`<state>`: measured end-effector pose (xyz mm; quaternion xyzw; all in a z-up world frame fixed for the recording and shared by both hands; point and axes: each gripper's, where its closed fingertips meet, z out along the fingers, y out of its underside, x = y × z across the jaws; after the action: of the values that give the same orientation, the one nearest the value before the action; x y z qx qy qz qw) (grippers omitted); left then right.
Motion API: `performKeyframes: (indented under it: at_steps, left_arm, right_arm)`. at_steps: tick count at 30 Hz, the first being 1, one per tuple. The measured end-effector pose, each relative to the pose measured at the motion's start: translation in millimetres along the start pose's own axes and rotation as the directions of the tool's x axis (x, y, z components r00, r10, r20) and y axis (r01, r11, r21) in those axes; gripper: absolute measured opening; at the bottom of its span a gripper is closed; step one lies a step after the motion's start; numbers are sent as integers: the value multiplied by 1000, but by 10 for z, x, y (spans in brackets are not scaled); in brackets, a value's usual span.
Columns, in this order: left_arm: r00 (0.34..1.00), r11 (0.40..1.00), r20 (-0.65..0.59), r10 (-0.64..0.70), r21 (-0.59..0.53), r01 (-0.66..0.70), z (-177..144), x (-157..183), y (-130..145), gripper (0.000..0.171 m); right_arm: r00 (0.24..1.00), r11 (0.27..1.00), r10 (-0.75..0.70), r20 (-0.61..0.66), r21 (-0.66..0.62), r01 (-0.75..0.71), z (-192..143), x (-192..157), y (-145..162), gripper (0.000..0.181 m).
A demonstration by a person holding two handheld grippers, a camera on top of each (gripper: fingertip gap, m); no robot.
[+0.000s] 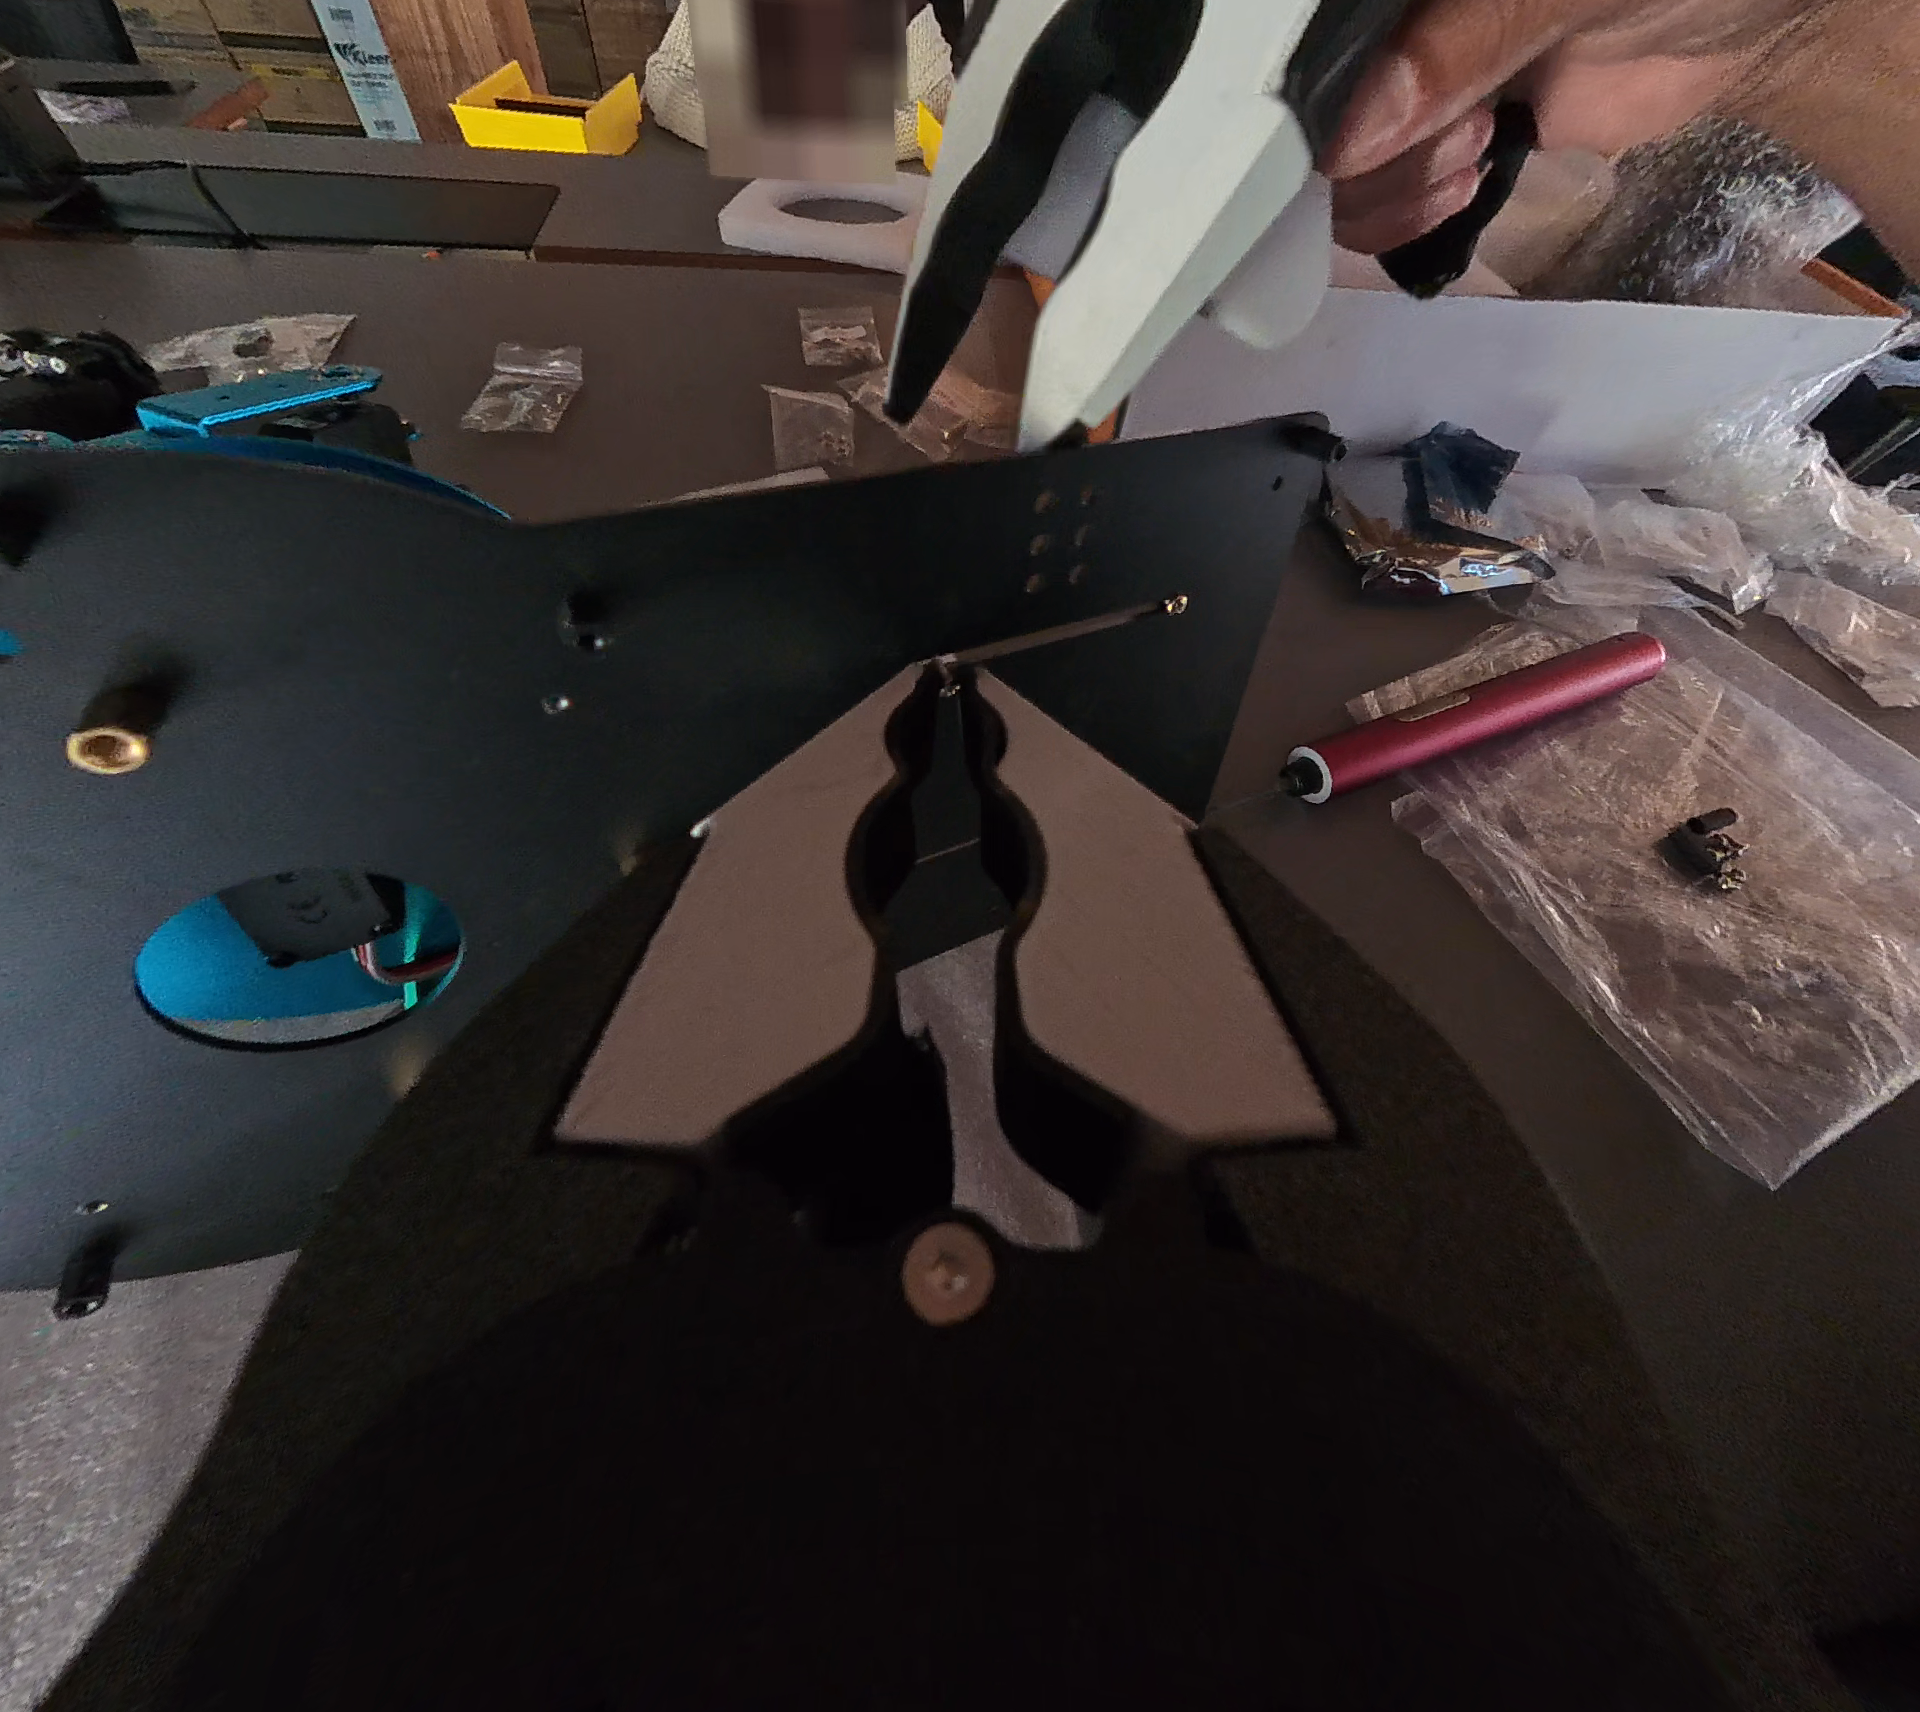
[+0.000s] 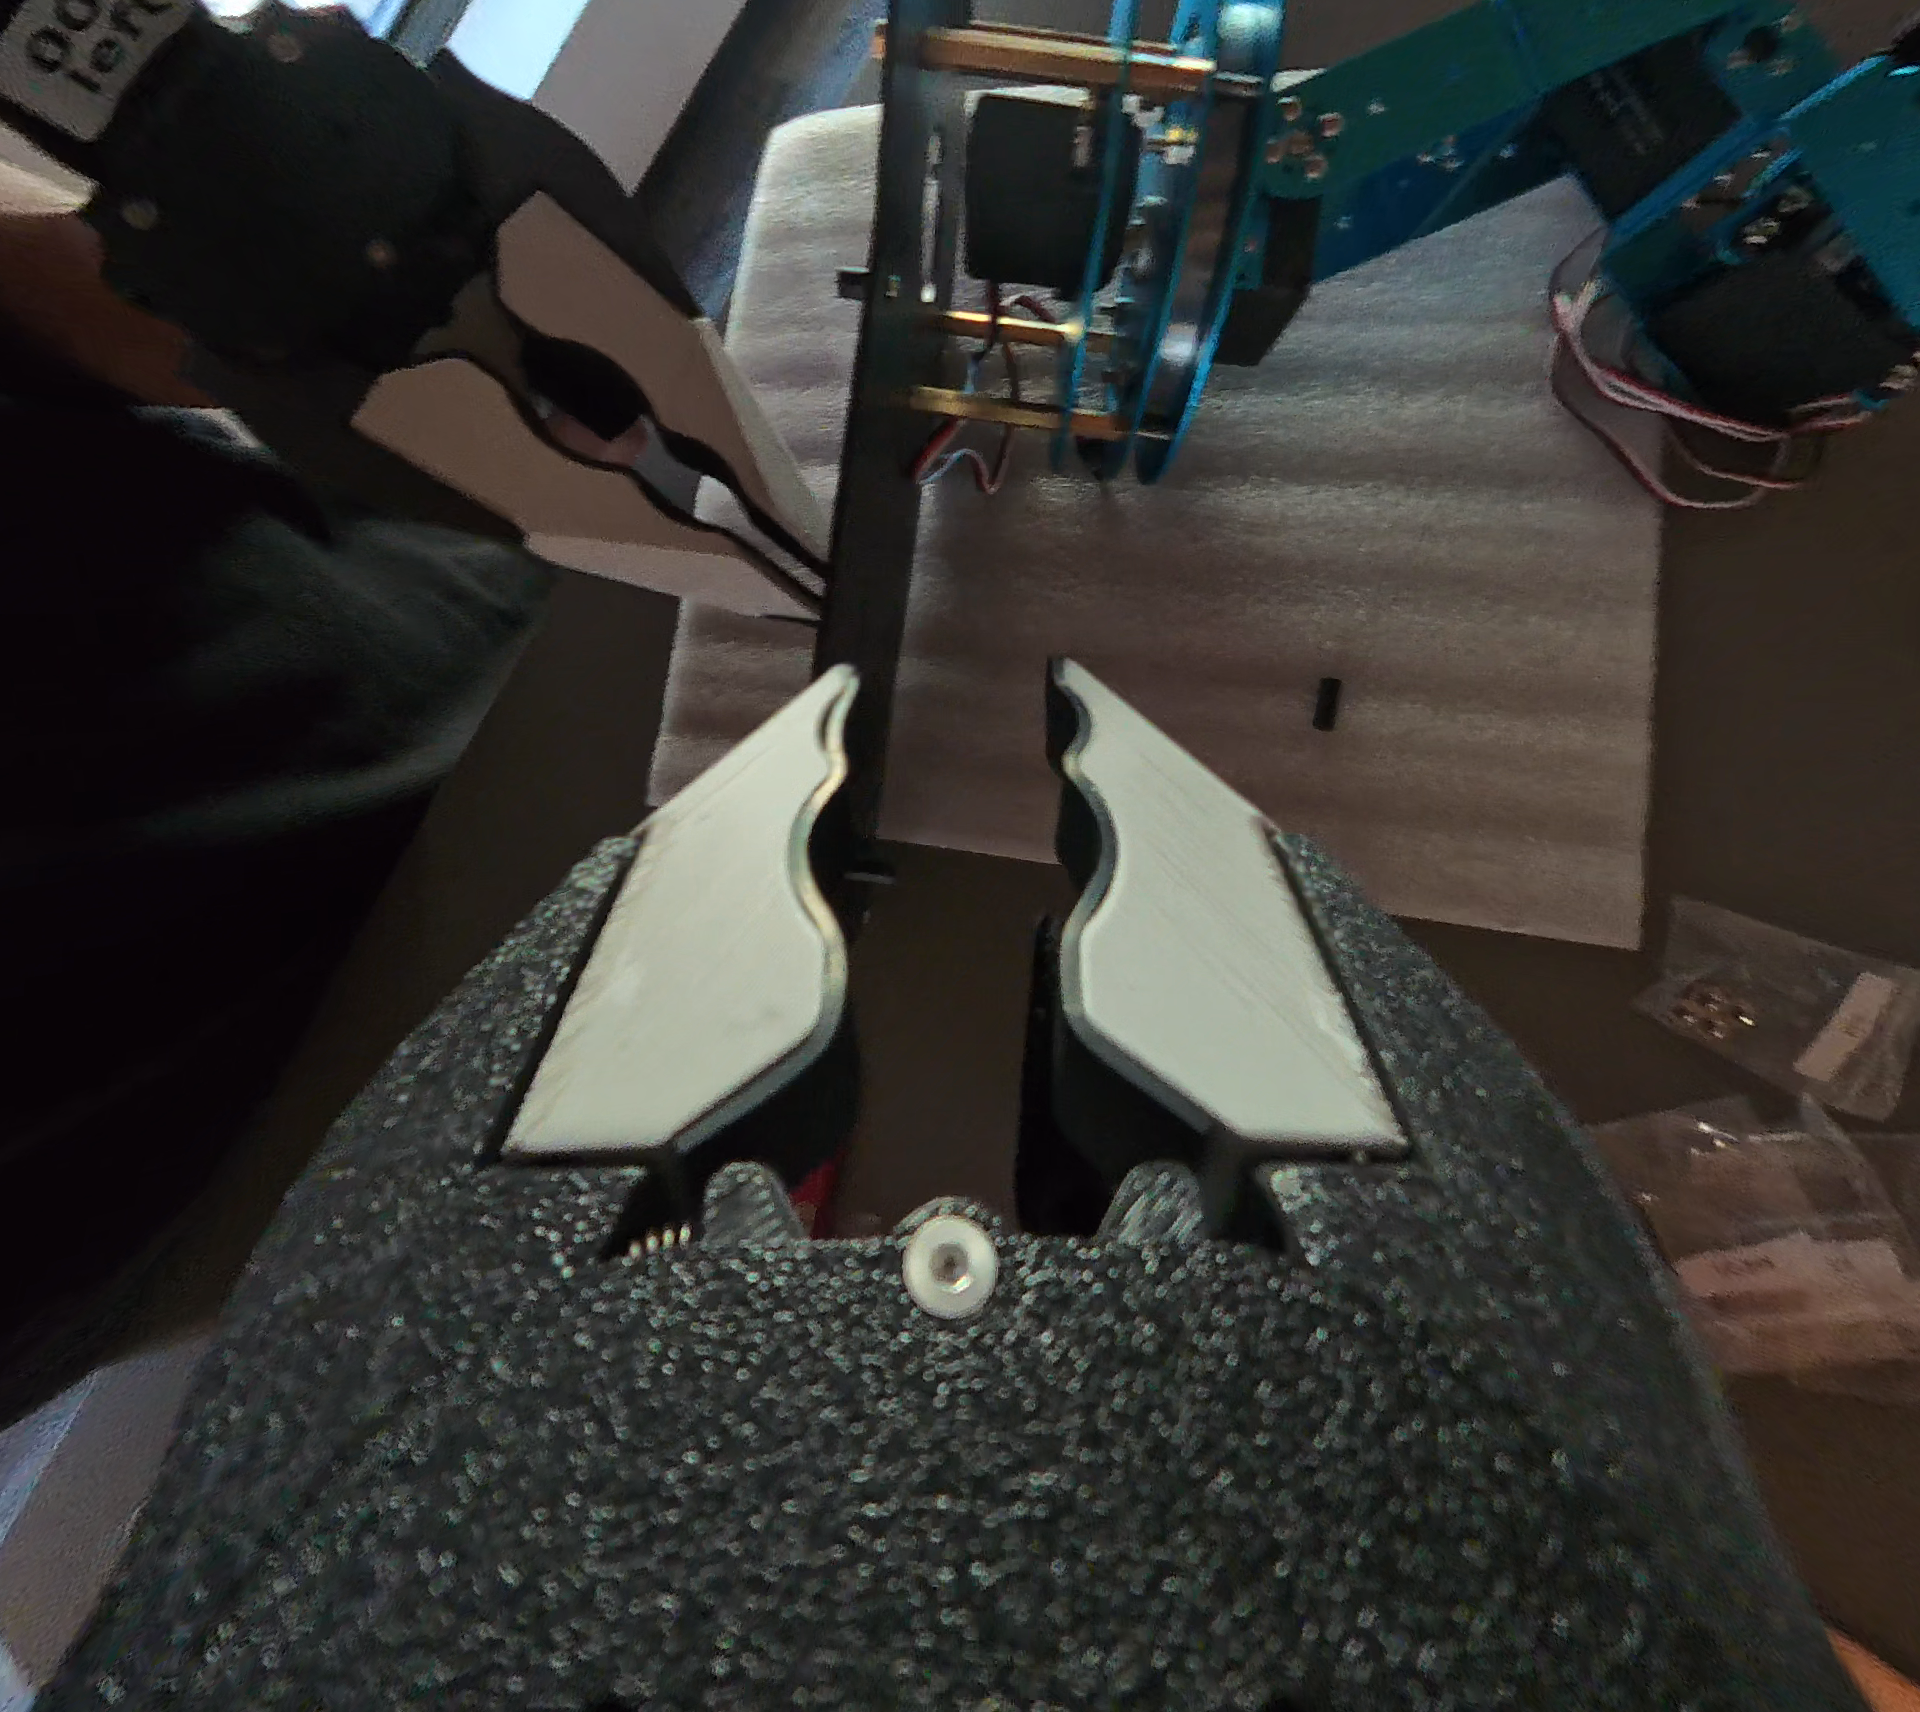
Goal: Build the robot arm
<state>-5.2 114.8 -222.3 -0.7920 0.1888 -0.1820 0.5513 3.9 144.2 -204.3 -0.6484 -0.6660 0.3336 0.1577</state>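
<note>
A black metal base plate (image 1: 416, 675) stands on edge and carries a blue robot arm assembly (image 2: 1507, 73) on brass standoffs. My left gripper (image 1: 948, 675) is shut on a thin L-shaped hex key (image 1: 1070, 634), whose tip sits in a small screw (image 1: 1176, 608) on the plate's face. My right gripper (image 2: 951, 675) is open. Its jaws straddle the plate's edge (image 2: 894, 467), which runs close along the left finger. In the left wrist view the right gripper (image 1: 977, 426) hangs over the plate's top edge, held by a hand. The left gripper (image 2: 790, 561) also shows against the plate's other side.
A white foam sheet (image 2: 1299, 675) lies under the assembly with a small black part (image 2: 1327, 704) on it. A red pen screwdriver (image 1: 1475, 717), clear plastic bags (image 1: 1714, 987) with small parts, and a white box (image 1: 1507, 374) lie to the right. A brass standoff (image 1: 109, 732) sticks out of the plate. The gap from one gripper's tips to the other's is roughly 4 cm.
</note>
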Motion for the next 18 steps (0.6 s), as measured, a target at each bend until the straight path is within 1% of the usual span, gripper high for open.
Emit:
performKeyframes:
  at_steps: [2, 3, 7, 13, 15, 17, 18]
  left_arm:
    - [1000, 1000, 7, -17, -2, 17, 1, 0, -1, 3]
    - [1000, 1000, 10, -27, -2, 27, 0, 1, -2, 3]
    - [997, 997, 17, -81, -5, 81, 5, -2, -2, 2]
    - [973, 973, 24, -229, 11, 228, 7, -3, -10, 3]
    - [965, 965, 19, -262, 19, 262, 6, -3, -12, 2]
    - [952, 952, 4, -306, 25, 306, 3, -3, -15, 2]
    - [945, 944, -8, -327, 26, 328, 3, -3, -15, 2]
  right_arm:
    - [999, 1000, -9, 42, -11, 9, 7, -68, 1, 21]
    - [999, 1000, -16, 44, -17, 17, 6, -75, 1, 20]
    - [1000, 999, -27, 14, -30, 27, -2, -22, 1, 27]
    - [999, 999, -29, -13, -32, 29, -18, 6, 12, 32]
    - [997, 998, -60, -56, -29, 59, -60, 27, -7, 37]
    - [987, 993, -116, -111, -29, 113, -118, 0, -44, 36]
    - [977, 988, -150, -152, -57, 143, -135, -14, -36, 35]
